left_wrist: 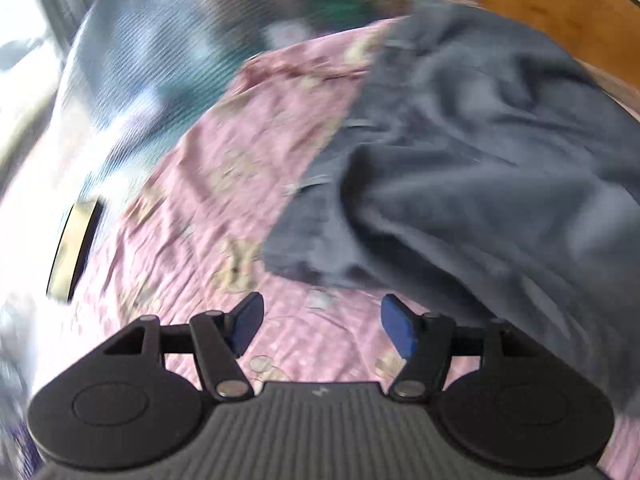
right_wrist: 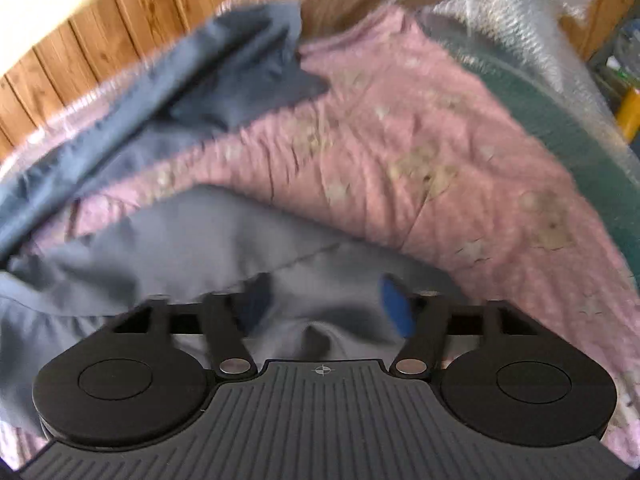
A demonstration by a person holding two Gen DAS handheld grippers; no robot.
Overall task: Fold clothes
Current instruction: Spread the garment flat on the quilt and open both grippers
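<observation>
A dark grey-blue garment (left_wrist: pixel 472 152) lies crumpled on a pink patterned bedsheet (left_wrist: pixel 224 184), filling the right half of the left wrist view. My left gripper (left_wrist: pixel 322 330) is open and empty, over bare sheet just left of the garment's near edge. In the right wrist view the same garment (right_wrist: pixel 224 240) spreads under and ahead of my right gripper (right_wrist: pixel 326 304), with another part of it (right_wrist: pixel 224 80) bunched at the far left. The right gripper is open, with cloth lying between and beneath its fingers. Both views are motion-blurred.
A wooden panelled wall (right_wrist: pixel 132 16) runs behind the bed. A green mat edge (right_wrist: pixel 560 120) and bubble wrap (right_wrist: pixel 532 12) lie at the bed's right side. A pale flat object (left_wrist: pixel 74 248) sits at the left, by blurred blue-white fabric (left_wrist: pixel 132 68).
</observation>
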